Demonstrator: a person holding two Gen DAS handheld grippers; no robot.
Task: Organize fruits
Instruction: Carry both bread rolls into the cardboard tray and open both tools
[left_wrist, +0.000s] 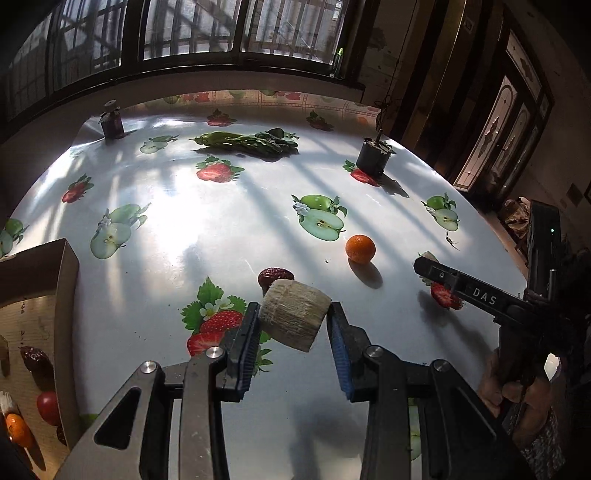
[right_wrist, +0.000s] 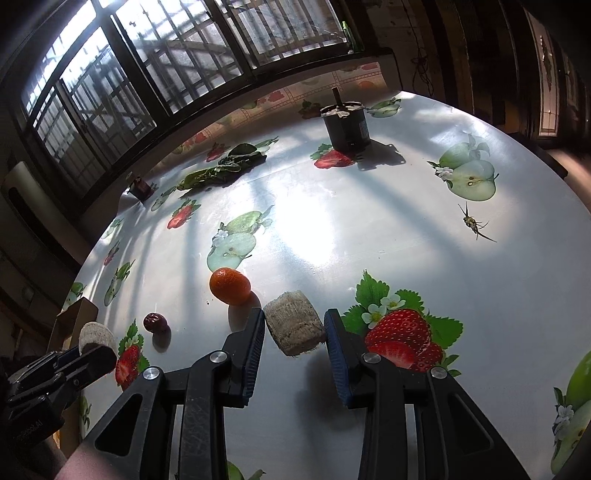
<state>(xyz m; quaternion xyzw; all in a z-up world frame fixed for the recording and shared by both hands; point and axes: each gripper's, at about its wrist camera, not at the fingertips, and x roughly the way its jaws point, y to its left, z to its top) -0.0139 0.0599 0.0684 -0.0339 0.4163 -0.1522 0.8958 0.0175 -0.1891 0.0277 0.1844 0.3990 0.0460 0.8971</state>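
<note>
Clamping a pale fibrous cylinder piece, the left gripper holds it between narrowly spaced fingers above the worktop. The right gripper grips a second fibrous piece likewise. A tangerine and red date lie beyond; a cardboard box stands left.

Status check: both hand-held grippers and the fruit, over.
Left hand-held gripper and right hand-held gripper each shut on a beige chunk. Orange and red date loose on the table. Nothing blocking.
</note>
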